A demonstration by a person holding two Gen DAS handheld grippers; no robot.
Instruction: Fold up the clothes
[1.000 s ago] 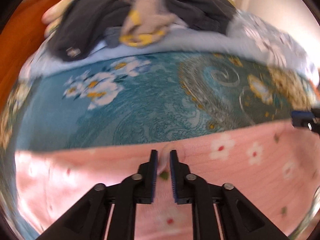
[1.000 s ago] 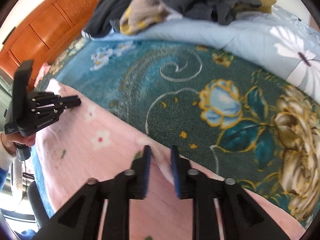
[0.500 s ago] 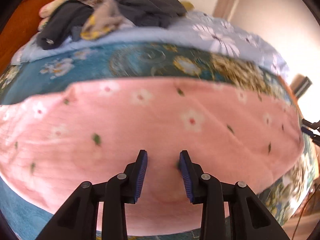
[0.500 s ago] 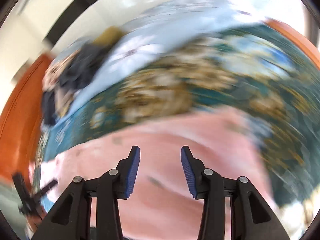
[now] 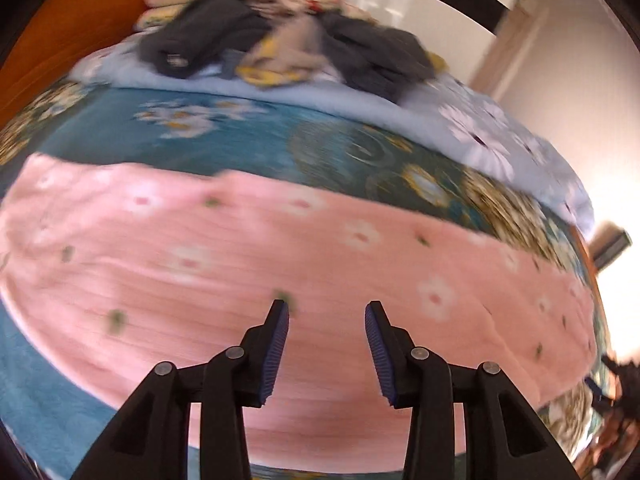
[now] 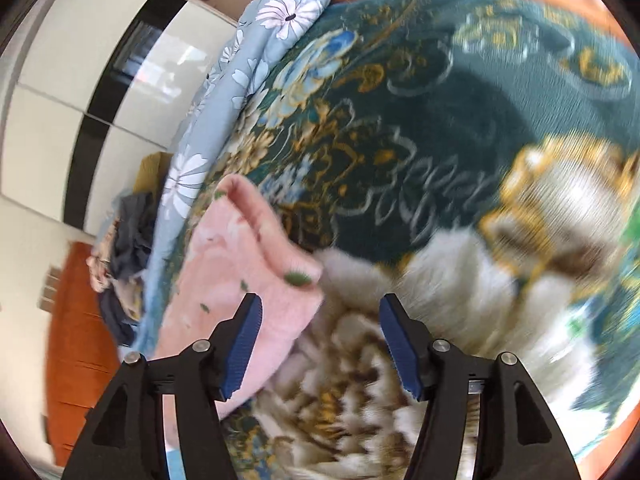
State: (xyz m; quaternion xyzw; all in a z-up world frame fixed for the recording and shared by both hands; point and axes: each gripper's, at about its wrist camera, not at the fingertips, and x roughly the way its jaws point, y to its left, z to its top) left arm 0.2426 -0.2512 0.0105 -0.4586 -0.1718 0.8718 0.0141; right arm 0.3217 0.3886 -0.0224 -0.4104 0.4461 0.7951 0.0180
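A pink garment with white flowers (image 5: 280,264) lies spread flat across the teal floral bedspread (image 5: 248,148). My left gripper (image 5: 326,312) is open and empty above its near part. In the right wrist view the garment's end (image 6: 240,264) lies at the left, and my right gripper (image 6: 320,304) is open and empty over the bedspread (image 6: 480,120) just beside that end. The right gripper shows faintly at the far right edge of the left wrist view (image 5: 616,384).
A pile of dark and beige clothes (image 5: 280,48) sits on a light blue quilt (image 5: 400,116) at the far side of the bed. An orange wooden headboard (image 5: 80,12) stands at the left. White wardrobe doors (image 6: 100,80) stand beyond the bed.
Both grippers let go of the pink garment's edge and opened. They pulled back, and the right one swung toward the garment's right end. The garment now lies flat.
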